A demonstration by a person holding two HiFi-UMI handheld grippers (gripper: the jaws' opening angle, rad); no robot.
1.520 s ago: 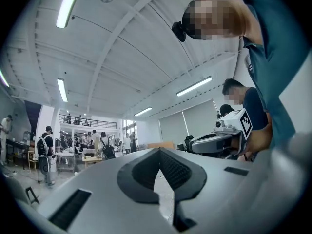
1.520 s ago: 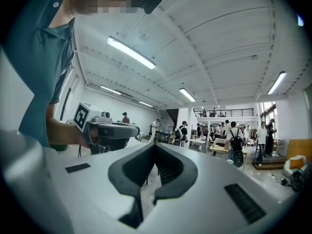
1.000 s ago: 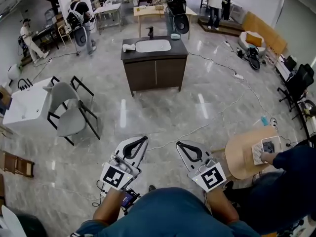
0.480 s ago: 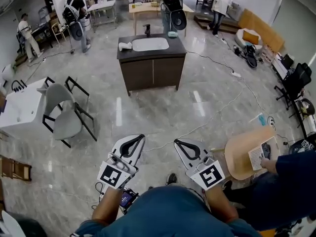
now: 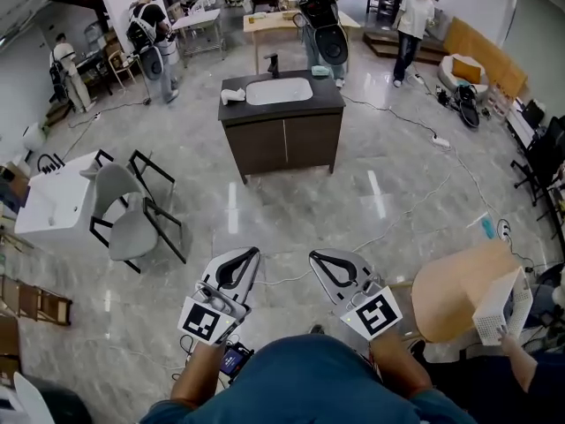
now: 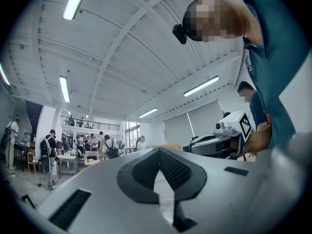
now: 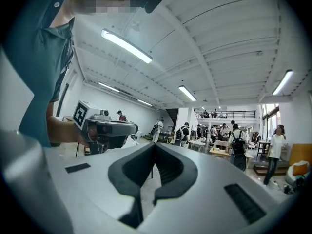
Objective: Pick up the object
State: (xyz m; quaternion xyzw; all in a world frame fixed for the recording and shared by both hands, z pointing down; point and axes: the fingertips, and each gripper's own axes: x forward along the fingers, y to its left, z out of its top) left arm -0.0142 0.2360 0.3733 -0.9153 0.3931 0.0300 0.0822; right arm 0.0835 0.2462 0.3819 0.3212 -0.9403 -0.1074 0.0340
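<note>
Pickup not yet begun: my left hand-held gripper (image 5: 240,263) and right hand-held gripper (image 5: 331,265) are closed on nothing, with the sink cabinet (image 5: 282,140) well ahead.

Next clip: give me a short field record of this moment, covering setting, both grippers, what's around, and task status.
setting: large hall with a glossy floor
left gripper: jaws shut, nothing between them, held out ahead of the person
right gripper: jaws shut, nothing between them, beside the left one
ahead: dark sink cabinet, well apart from both grippers
left side: grey chair
right side: round wooden table
task status: nothing picked up; which object is meant cannot be told
</note>
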